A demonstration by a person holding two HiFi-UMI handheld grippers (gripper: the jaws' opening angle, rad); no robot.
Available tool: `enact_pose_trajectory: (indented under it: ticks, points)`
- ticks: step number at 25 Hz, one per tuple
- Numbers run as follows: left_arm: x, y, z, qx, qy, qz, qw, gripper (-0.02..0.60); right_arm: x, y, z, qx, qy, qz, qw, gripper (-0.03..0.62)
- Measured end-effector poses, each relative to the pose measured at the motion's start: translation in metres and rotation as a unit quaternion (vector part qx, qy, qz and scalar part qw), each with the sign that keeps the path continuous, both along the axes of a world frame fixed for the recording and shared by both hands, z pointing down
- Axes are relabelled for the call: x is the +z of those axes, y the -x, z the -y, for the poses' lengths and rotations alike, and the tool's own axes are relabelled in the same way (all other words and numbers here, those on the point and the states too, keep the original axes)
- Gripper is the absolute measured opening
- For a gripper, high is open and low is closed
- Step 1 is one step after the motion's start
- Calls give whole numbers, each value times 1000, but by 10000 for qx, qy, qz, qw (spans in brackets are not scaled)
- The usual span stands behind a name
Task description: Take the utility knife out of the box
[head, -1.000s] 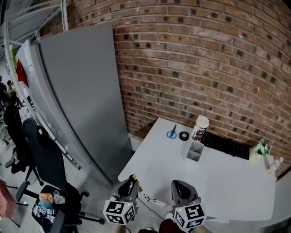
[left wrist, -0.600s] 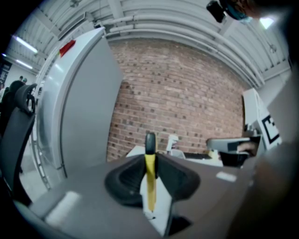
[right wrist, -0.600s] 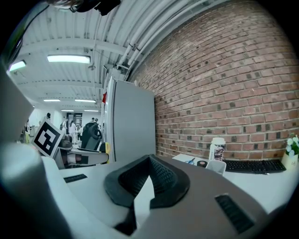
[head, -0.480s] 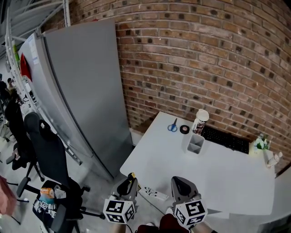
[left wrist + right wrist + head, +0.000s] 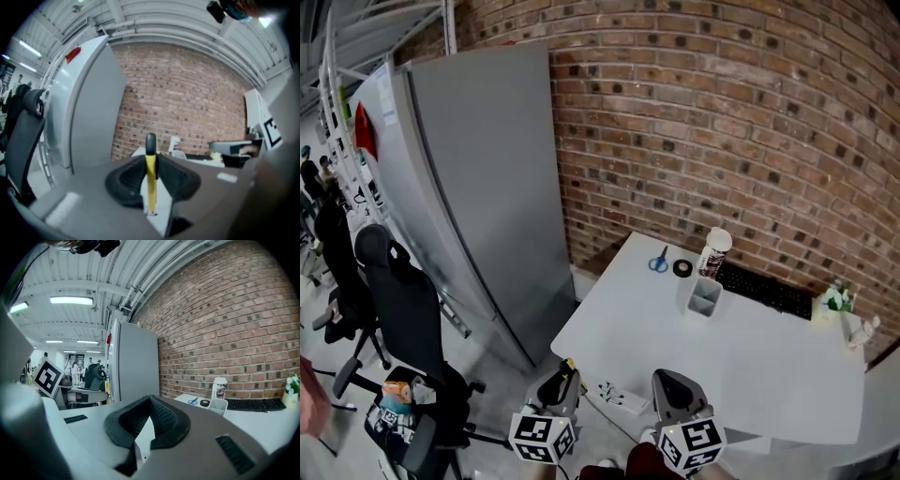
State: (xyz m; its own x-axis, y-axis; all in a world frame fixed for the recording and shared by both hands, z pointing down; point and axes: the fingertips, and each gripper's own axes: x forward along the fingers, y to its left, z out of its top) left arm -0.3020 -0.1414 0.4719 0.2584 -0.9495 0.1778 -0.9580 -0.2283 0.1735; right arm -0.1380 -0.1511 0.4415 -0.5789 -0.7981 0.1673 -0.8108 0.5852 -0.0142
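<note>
My left gripper (image 5: pixel 560 379) is shut on a yellow utility knife (image 5: pixel 150 177) with a black end. The knife stands upright between the jaws, and its yellow tip (image 5: pixel 570 367) shows in the head view. My right gripper (image 5: pixel 671 388) is beside it with the jaws together and nothing in them; its own view shows the pads meeting at the right gripper (image 5: pixel 150 400). Both grippers hang in front of the white table (image 5: pixel 750 366), short of its near edge. The small grey box (image 5: pixel 705 298) stands far off on the table, also seen as the grey box (image 5: pixel 218 405).
On the table's far side lie blue scissors (image 5: pixel 659 262), a black tape roll (image 5: pixel 682 268), a white bottle (image 5: pixel 713 251), a keyboard (image 5: pixel 766 292) and a small plant (image 5: pixel 836 299). A tall grey cabinet (image 5: pixel 487 187) and an office chair (image 5: pixel 394 300) stand left. A power strip (image 5: pixel 619 397) lies on the floor.
Both grippers have drifted a little lower in the head view, away from the table. The knife stays in the left gripper's jaws.
</note>
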Motion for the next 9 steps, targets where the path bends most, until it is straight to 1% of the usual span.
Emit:
enact_pose_trajectory:
  ticks: [9]
  points:
    - [-2,5,-18,-45,-42,-8,10000,80,-1,3,-19,-29,-27,36,10000,8]
